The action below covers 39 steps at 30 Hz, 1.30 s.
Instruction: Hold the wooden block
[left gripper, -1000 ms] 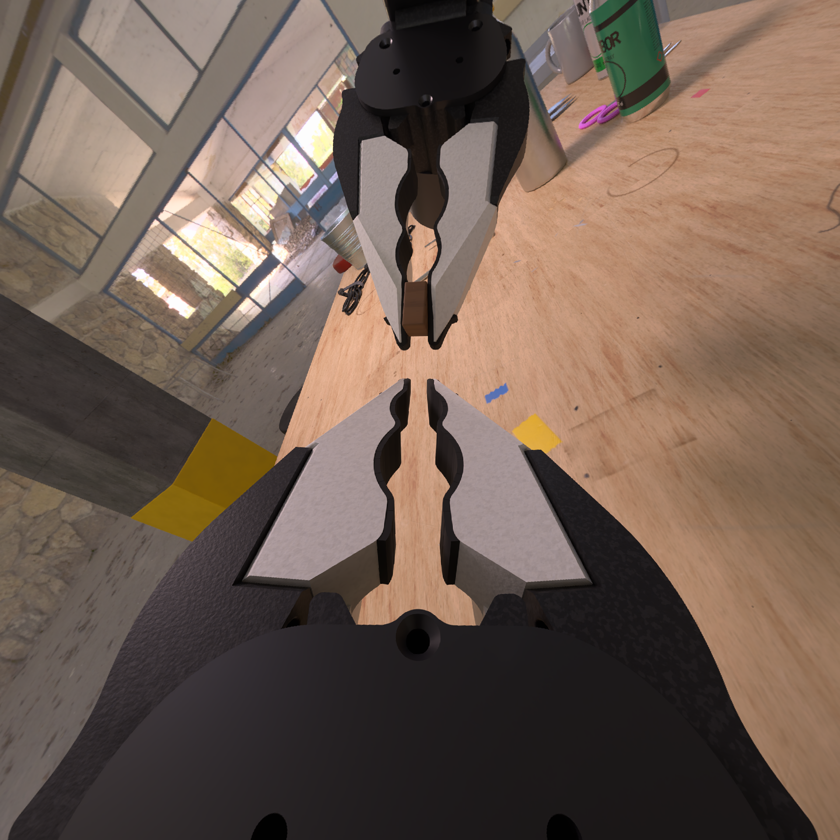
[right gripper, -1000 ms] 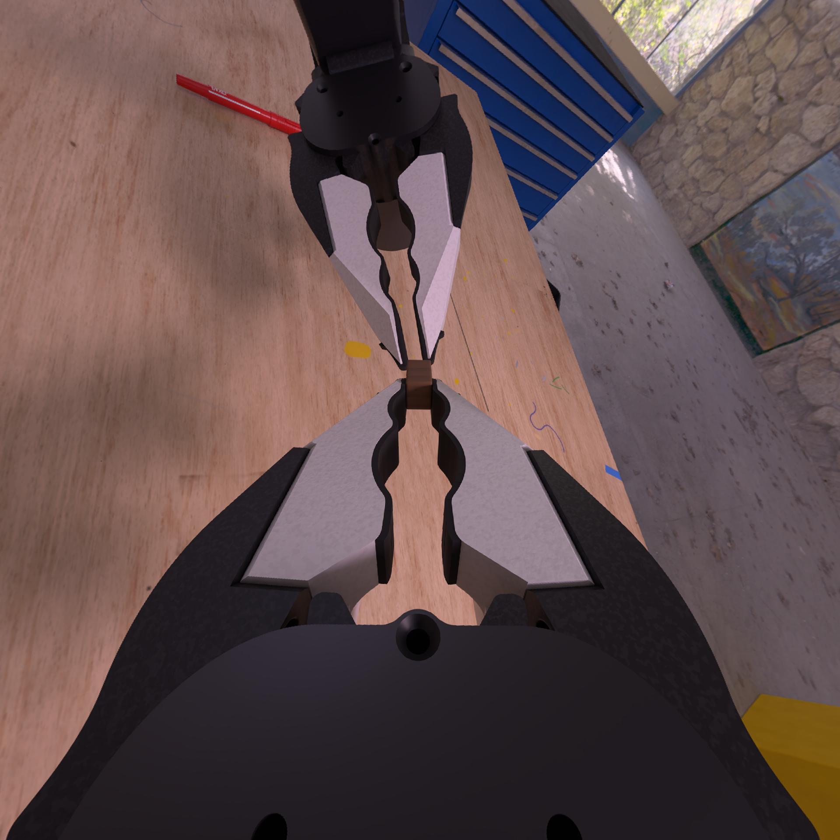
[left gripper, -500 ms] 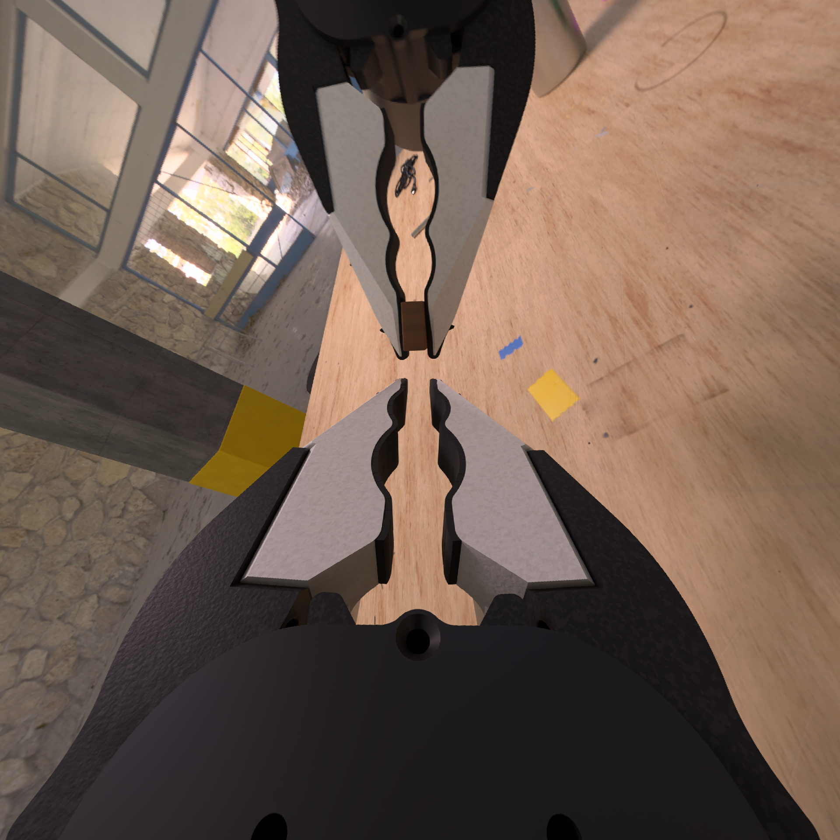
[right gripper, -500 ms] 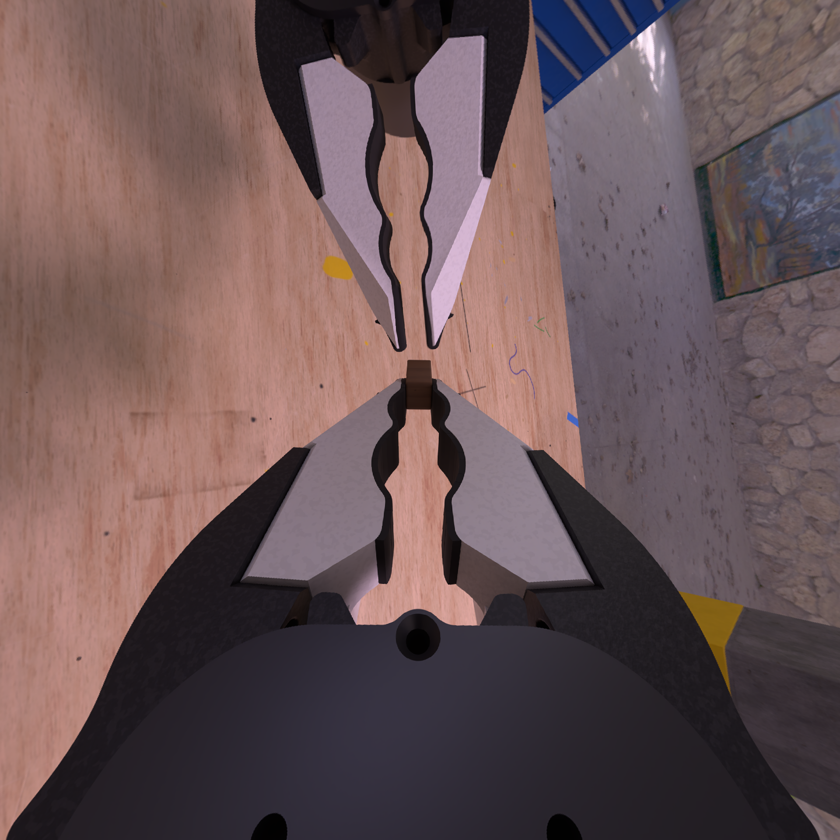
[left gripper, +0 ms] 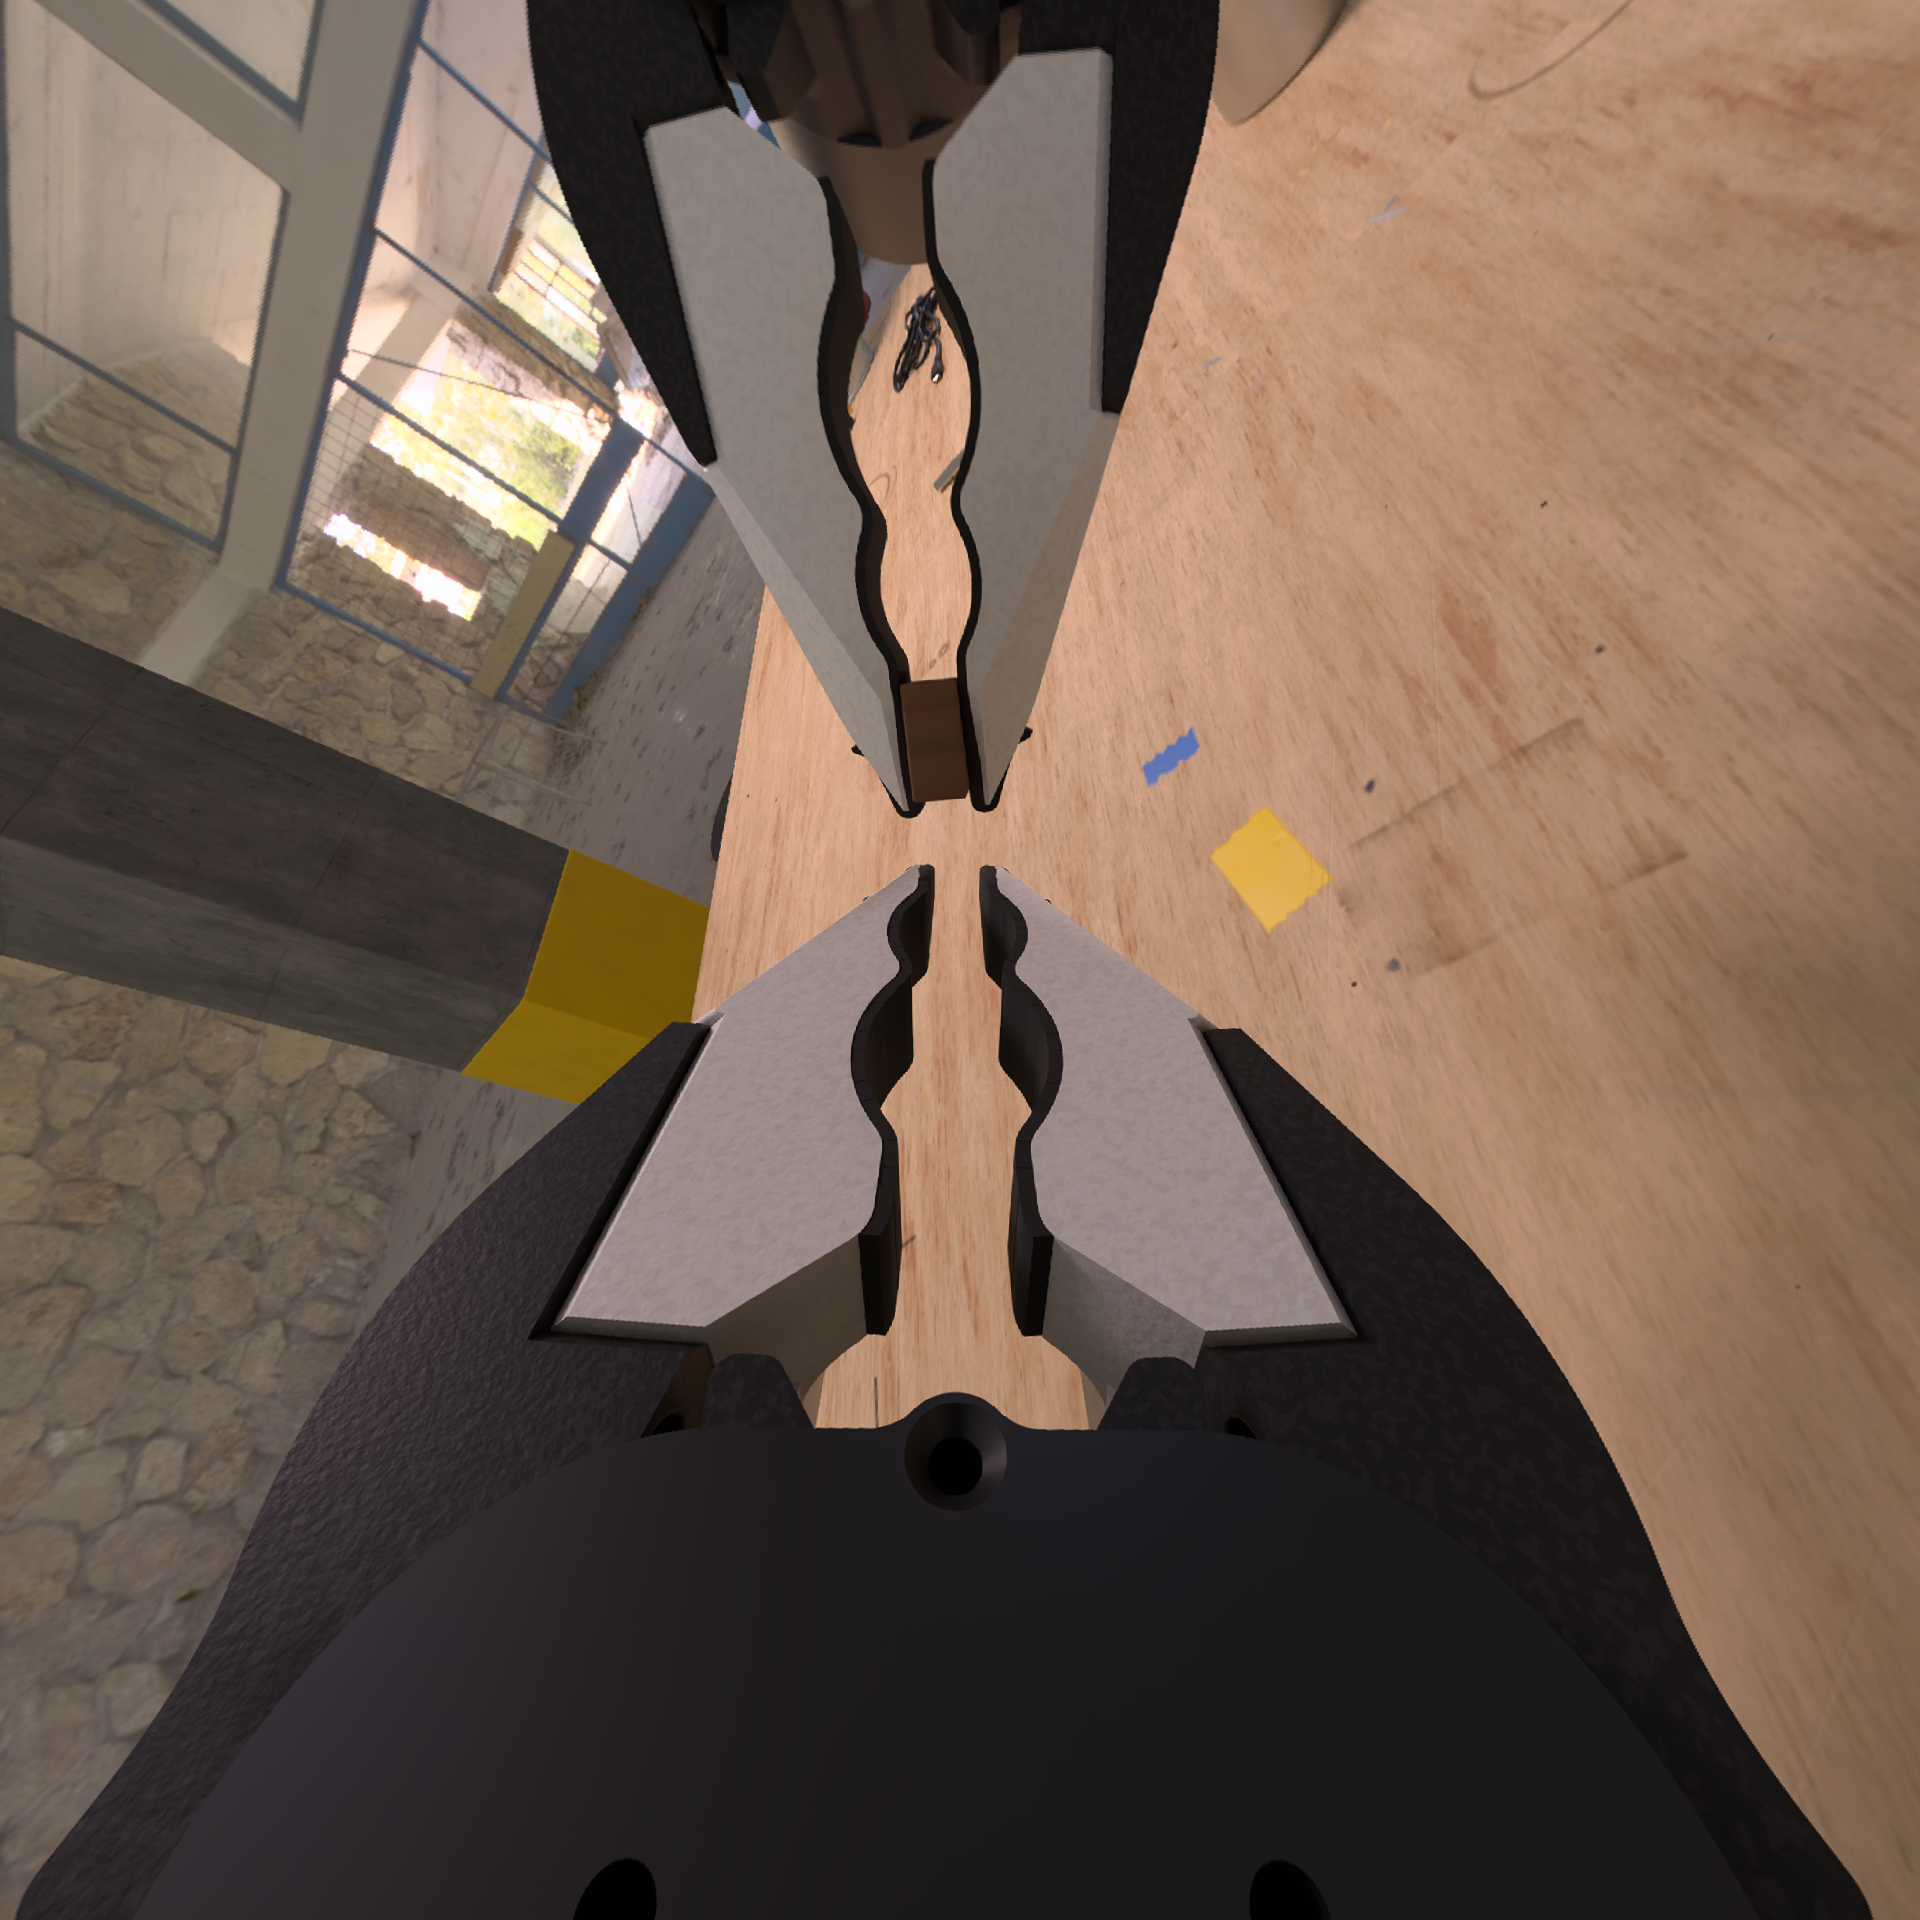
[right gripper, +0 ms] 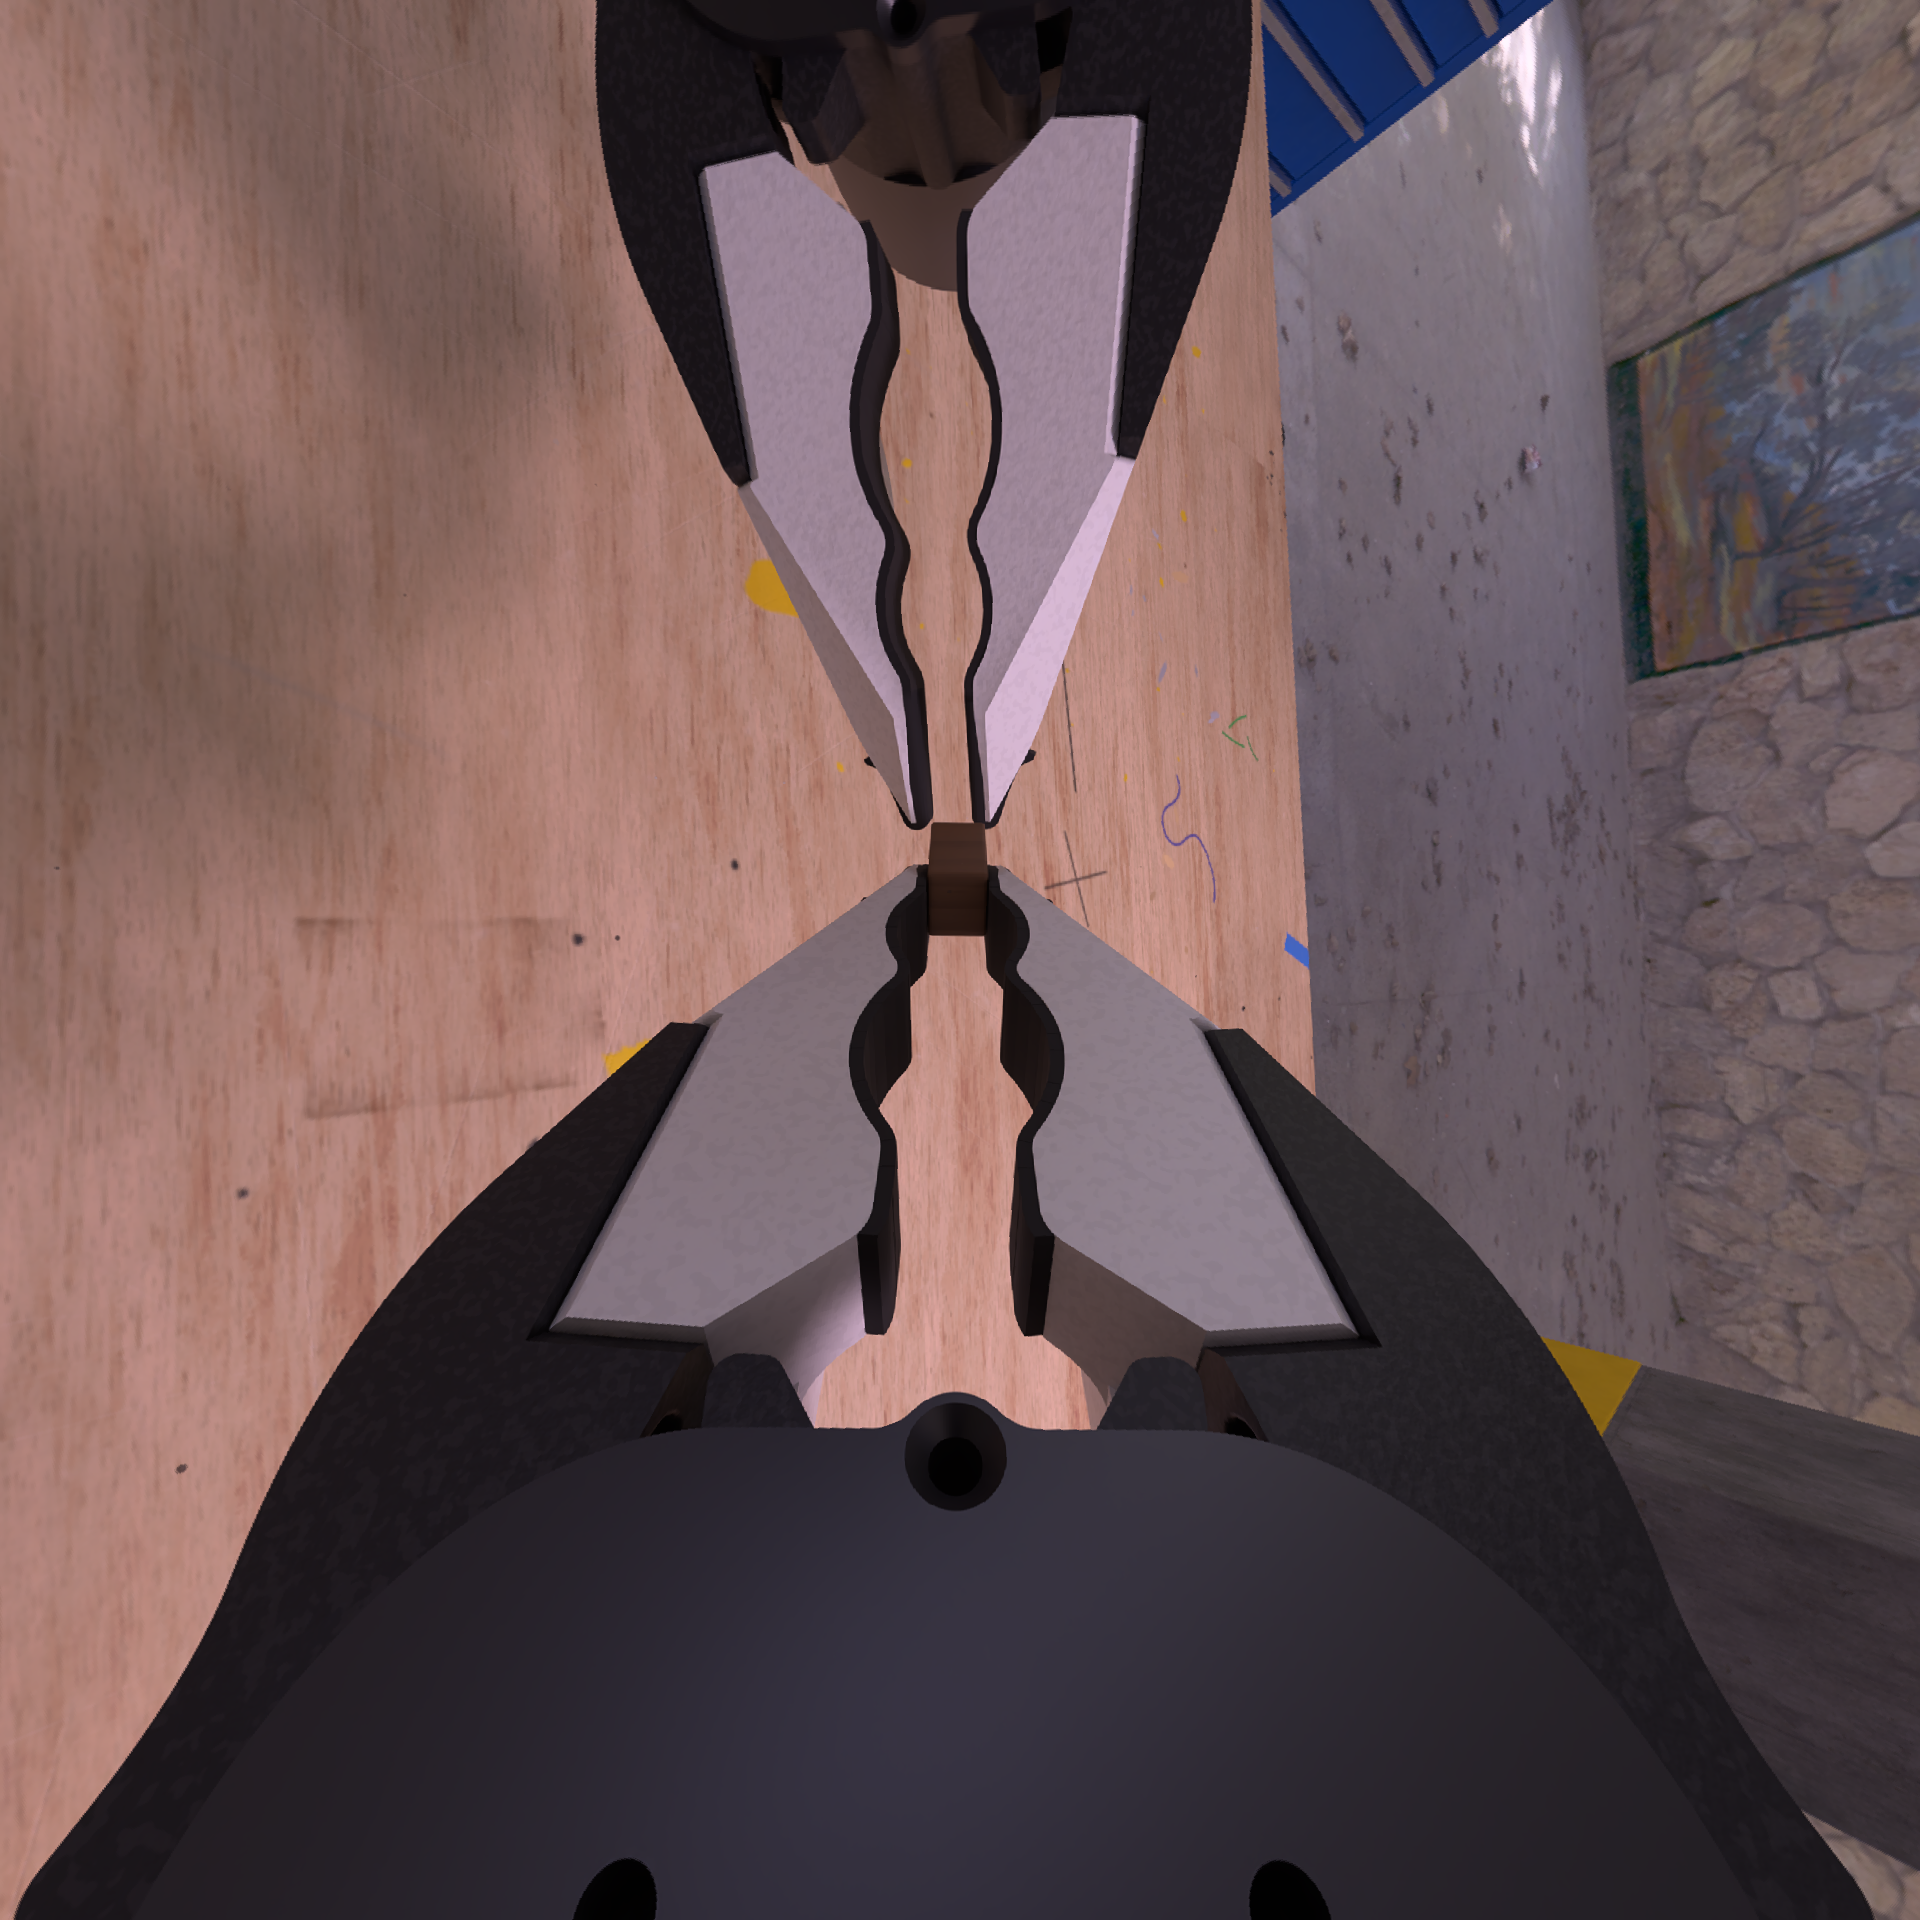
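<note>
The wooden block [right gripper: 956,894] is a small dark brown piece held between my right gripper's [right gripper: 956,883] fingertips, above the wooden bench [right gripper: 416,727]. My left gripper [right gripper: 945,818] faces it tip to tip, its tips just short of the block's far end, narrowly open and empty. In the left wrist view my left gripper [left gripper: 956,878] shows a narrow gap with nothing in it. Just beyond it, the right gripper [left gripper: 942,802] is shut on the block [left gripper: 932,740].
A yellow patch [left gripper: 1270,868] and a blue scrap [left gripper: 1171,756] lie on the bench [left gripper: 1455,1143]. A black cable bundle [left gripper: 920,338] lies farther off. The bench edge runs close by, with floor [right gripper: 1455,831] below. A blue drawer cabinet [right gripper: 1351,83] stands beyond.
The two grippers have moved closer, tip to tip. My left gripper's tips now sit right at the block's end. The right gripper's hold on the block is unchanged.
</note>
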Available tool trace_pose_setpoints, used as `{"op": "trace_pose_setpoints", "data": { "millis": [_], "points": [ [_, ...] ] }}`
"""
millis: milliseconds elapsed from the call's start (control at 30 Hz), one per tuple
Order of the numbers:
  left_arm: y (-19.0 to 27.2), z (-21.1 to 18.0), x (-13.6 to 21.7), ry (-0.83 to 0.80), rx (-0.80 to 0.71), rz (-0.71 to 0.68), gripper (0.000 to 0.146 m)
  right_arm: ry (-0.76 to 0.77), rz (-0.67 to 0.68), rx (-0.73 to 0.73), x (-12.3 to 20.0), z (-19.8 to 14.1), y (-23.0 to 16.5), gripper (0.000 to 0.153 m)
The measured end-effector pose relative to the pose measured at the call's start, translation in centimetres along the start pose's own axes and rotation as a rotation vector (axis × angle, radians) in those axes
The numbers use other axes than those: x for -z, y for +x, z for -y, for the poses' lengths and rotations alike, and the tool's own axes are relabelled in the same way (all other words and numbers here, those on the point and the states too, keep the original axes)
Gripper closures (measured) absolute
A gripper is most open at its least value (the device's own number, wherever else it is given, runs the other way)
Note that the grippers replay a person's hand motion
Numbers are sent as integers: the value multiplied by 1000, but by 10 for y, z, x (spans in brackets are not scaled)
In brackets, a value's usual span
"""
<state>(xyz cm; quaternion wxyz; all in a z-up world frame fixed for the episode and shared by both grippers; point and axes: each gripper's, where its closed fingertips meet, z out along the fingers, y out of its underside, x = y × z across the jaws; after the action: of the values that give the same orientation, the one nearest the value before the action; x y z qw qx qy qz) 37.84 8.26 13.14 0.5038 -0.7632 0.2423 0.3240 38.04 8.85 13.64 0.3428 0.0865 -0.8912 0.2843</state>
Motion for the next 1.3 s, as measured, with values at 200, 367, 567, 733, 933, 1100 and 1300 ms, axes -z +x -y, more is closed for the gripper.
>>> {"op": "trace_pose_setpoints", "data": {
  "millis": [200, 367, 567, 733, 933, 1100, 1300],
  "points": [
    [1, -1, 0, -7, 0, 5, 139, -2, 8, -15, -1, -1, -1, 143],
    [0, -4, 0, -19, -9, 50, 139, -23, -1, -36, -4, -5, 0, 143],
    [1, -5, 0, -26, -19, 56, 139, -53, -5, -24, -6, -8, -1, 143],
    [1, -4, 0, -32, -16, 46, 139, -55, -1, -23, -5, -7, -1, 143],
    [1, -3, 1, -30, -21, 47, 139, -56, -3, -22, -4, -7, 0, 143],
    [2, -3, 1, -38, -32, 42, 139, -54, 4, -22, -5, -6, -2, 143],
    [2, 1, 6, -38, -41, 46, 140, -36, -2, -39, -3, -5, -1, 143]
  ]
}}
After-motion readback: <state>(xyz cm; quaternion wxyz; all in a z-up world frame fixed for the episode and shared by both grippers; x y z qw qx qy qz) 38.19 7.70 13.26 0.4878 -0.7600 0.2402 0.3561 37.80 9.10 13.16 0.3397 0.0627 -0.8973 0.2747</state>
